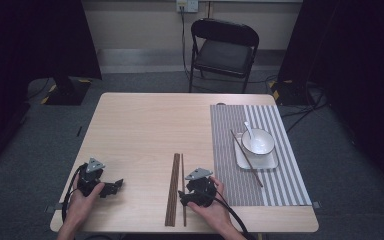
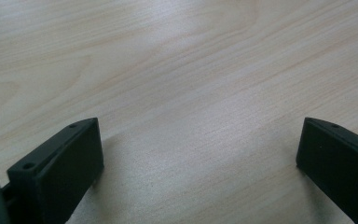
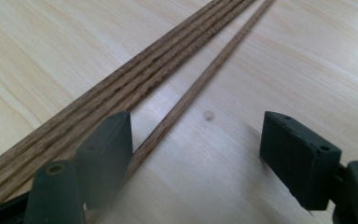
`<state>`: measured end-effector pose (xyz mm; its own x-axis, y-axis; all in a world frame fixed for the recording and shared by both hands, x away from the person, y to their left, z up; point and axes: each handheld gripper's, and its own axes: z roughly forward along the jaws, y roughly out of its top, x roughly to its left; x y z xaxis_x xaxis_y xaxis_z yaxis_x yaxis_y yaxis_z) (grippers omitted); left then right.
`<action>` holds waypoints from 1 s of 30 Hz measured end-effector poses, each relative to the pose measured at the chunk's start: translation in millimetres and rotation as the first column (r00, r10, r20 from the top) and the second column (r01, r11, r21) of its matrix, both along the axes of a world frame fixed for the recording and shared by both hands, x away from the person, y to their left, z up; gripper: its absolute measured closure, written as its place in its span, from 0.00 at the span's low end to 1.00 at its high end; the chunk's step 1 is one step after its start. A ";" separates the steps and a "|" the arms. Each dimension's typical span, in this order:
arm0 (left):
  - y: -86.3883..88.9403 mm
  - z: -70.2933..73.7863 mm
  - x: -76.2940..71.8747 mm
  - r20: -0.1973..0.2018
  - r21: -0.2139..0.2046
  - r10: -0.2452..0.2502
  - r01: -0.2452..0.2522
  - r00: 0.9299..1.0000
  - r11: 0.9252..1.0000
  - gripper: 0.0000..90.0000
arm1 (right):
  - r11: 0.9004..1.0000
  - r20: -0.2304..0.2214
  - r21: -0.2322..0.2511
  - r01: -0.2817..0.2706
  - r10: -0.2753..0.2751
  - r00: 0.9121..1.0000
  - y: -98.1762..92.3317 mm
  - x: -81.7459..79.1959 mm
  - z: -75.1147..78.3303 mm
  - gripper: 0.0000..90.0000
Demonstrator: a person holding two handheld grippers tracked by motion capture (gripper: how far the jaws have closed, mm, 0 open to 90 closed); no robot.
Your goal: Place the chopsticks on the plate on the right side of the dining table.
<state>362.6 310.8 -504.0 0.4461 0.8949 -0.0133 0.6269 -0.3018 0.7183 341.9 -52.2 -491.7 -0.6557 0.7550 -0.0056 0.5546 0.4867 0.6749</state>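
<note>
A bundle of several brown wooden chopsticks (image 1: 173, 190) lies near the table's front edge, with a single chopstick (image 1: 183, 167) just to its right. My right gripper (image 1: 185, 197) rests on the table at that single chopstick. In the right gripper view the gripper (image 3: 196, 140) is open. The single chopstick (image 3: 200, 86) runs between the jaws, close to the left one, and no pad presses on it. The bundle (image 3: 135, 74) lies outside the left jaw. My left gripper (image 1: 116, 185) sits at the front left. It is open (image 2: 200, 149) over bare wood.
A striped placemat (image 1: 285, 175) covers the table's right side. On it stands a white plate (image 1: 241, 161) with a white bowl (image 1: 257, 141) and a spoon (image 1: 248, 130). Another chopstick (image 1: 252, 170) lies slantwise across the plate. A black folding chair (image 1: 223, 50) stands beyond the table.
</note>
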 end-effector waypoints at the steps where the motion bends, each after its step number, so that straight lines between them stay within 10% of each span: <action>1: 0.0 0.0 0.0 0.000 0.001 0.000 0.000 1.000 1.000 0.00 | 1.000 -0.001 -0.001 0.005 -0.005 1.000 -1.5 -0.2 0.1 0.28; 18: 0.0 0.0 0.0 0.000 0.000 0.000 0.000 1.000 1.000 0.00 | 0.992 0.003 -0.003 0.129 -0.129 0.992 -31.0 15.1 1.5 0.36; 30: 0.4 0.0 -0.2 -0.001 0.003 -0.004 0.004 1.000 1.000 0.00 | 0.987 0.007 -0.021 0.160 -0.159 0.987 -41.8 17.5 5.8 0.70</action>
<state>362.5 311.2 -504.0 0.4493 0.8933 -0.0113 0.6261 -0.3059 0.7172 359.4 -93.9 -486.0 -0.5268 0.8496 -0.0260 0.6227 0.4066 0.6686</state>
